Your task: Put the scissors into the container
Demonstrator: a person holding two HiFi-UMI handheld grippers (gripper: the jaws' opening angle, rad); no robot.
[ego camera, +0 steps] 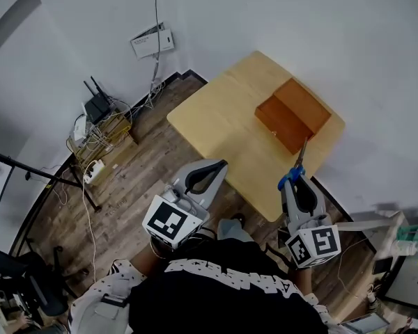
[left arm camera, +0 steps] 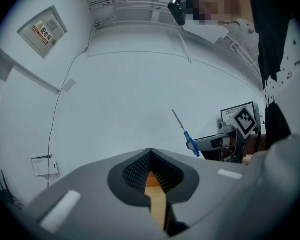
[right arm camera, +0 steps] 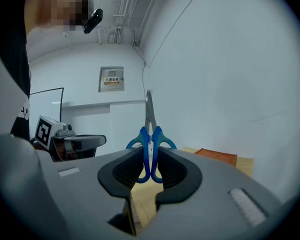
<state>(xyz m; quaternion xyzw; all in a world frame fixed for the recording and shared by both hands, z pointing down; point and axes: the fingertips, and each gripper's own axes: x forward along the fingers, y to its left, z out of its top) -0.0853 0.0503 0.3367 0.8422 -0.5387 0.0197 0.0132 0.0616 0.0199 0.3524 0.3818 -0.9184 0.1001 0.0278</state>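
1. Right gripper (right arm camera: pixel 150 160) has its fingers (right arm camera: pixel 177 171) clamped on the blue-handled scissors (right arm camera: pixel 150 136), blades pointing ahead toward the wooden container (ego camera: pixel 292 113) on the counter (ego camera: pixel 216 117).
2. Left gripper (left arm camera: pixel 150 156) is closed, empty, farther away.

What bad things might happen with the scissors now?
1. The right gripper pinches the scissors only by their blue handles, so they might swing or slip out.
2. The long blades stick out in front, so the tip might bump the wall of the container or scratch the table instead of going in.
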